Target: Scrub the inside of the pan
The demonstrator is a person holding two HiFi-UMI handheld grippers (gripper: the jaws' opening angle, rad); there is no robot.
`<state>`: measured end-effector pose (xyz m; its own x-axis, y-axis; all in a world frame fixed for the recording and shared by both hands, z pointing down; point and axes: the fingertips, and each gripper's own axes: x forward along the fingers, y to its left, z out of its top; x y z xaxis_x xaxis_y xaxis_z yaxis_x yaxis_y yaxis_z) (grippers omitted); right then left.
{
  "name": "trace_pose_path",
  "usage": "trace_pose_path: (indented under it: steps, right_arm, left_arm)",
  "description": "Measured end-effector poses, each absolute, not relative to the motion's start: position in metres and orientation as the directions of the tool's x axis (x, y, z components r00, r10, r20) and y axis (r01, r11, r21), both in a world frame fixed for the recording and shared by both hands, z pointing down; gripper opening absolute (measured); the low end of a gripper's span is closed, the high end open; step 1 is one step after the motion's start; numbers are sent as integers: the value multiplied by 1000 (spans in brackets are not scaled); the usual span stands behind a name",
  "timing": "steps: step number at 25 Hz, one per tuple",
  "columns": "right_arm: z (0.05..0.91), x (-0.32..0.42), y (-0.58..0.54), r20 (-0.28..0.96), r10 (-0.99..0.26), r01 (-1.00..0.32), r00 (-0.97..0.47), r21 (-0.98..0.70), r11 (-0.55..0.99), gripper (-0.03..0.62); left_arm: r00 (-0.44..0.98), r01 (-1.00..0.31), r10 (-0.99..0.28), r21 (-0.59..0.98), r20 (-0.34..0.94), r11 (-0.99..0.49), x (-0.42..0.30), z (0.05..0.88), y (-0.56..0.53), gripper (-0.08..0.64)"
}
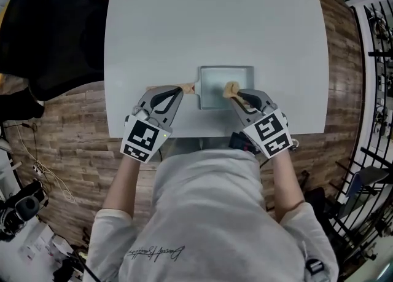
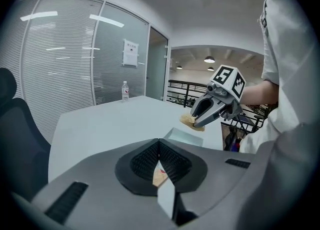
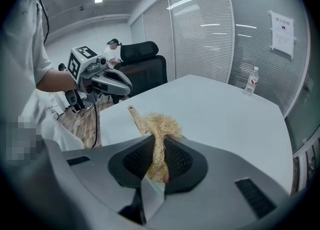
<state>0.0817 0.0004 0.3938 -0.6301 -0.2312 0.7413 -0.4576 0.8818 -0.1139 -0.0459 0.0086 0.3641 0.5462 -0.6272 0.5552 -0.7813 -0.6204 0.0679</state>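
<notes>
Two-handed: clamped left gripper (image 1: 182, 89) on the wooden handle (image 1: 188, 88) of the pan (image 1: 215, 77), near the table's (image 1: 215, 16) front edge. Pinched a fibrous scrubber (image 1: 231, 89) in right gripper (image 1: 237, 95), over the pan's inside, possibly touching.

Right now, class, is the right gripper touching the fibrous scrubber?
Touching. The right gripper view shows the right gripper pinched shut on the scrubber, with its fibres squeezed between the pads.
</notes>
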Motion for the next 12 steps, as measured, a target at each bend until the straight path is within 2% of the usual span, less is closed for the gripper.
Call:
trace_pose_path:
  steps: [7, 12]
  right_arm:
    - [413, 83, 6, 772, -200, -434, -604, -108, 895, 67]
    - [428, 81, 8, 790, -176, -414, -588, -107, 904, 67]
  left_arm:
    - [585, -703, -569, 12, 577, -711, -54, 379, 8, 12]
    - [563, -607, -485, -64, 669, -792, -57, 405, 9, 14]
